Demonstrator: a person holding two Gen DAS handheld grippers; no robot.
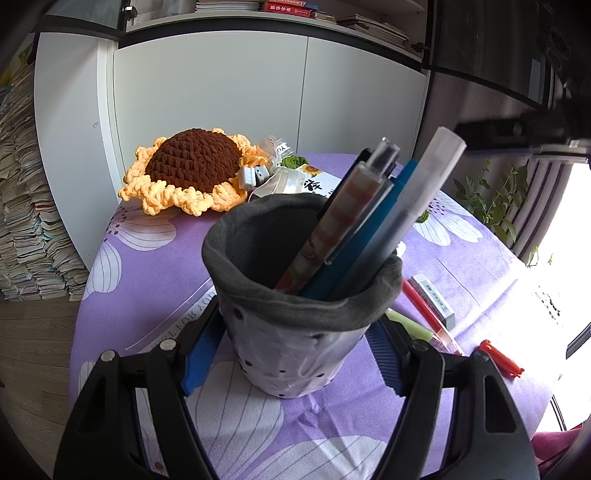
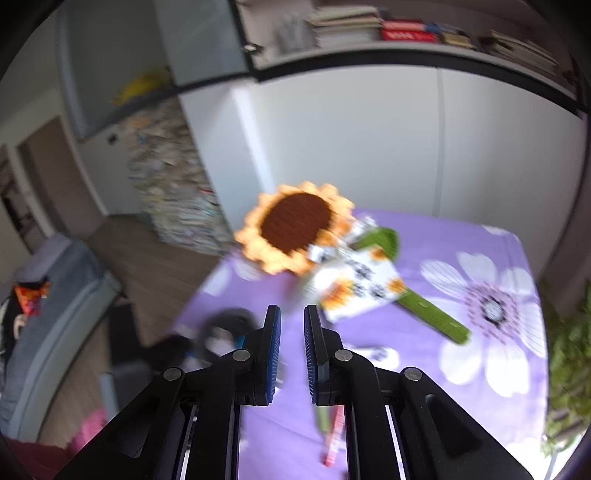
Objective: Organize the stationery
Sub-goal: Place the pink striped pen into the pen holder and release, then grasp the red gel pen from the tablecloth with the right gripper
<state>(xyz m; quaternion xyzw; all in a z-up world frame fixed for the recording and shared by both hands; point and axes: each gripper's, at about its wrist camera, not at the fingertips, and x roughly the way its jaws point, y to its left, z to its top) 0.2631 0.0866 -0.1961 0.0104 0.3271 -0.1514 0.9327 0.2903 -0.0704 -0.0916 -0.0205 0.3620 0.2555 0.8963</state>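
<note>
Left tongs (image 1: 291, 354) clamp the soft, crushable pen pot (image 1: 295, 295) low on its wall, while right tongs (image 2: 291, 332), together and empty, hang above light, stiff pens (image 2: 332, 435) beside it.

Ribbon tag (image 1: 281, 147): we make out only the letters "YO" on the white tag beside the crochet sunflower (image 1: 192, 170).
Sheet (image 1: 192, 314) under the fabric pen pot (image 1: 295, 295): we read pale capitals, roughly "FOR YOU"; the rest is hidden.
White card (image 1: 317, 182) behind the pot: we see one bold black brush character, too cut off to read.
Eraser sleeve (image 1: 434, 299): small print, too fine for us to read.
Red book spines (image 1: 291, 7) on the shelf: white lettering, not legible to us.
</note>
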